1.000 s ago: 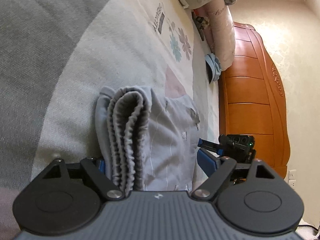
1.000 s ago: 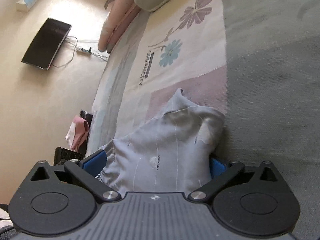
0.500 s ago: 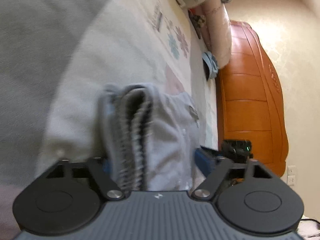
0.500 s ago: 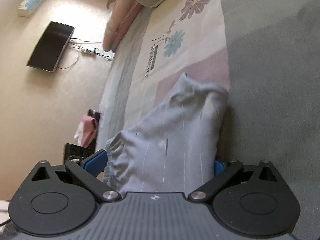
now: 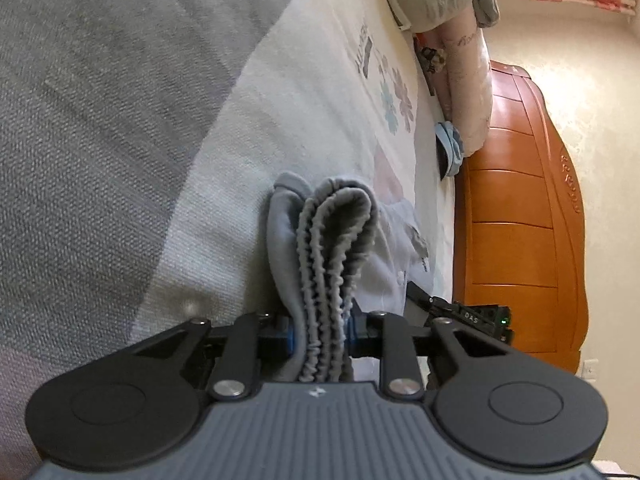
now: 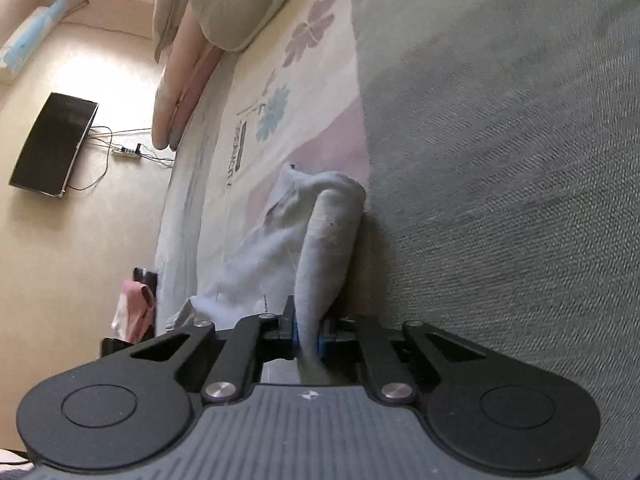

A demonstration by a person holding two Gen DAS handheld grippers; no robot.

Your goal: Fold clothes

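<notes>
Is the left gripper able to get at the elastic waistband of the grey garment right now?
Yes, it seems so: the left gripper is closing with the waistband bunched between its blue pads, nothing blocking.

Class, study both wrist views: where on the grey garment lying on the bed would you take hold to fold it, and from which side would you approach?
Probably at its near edge, coming in low from the viewer's side. The left gripper is closing on the ribbed elastic waistband, a thick bunched edge of the grey garment. The right gripper is closing on a thinner fold.
</notes>
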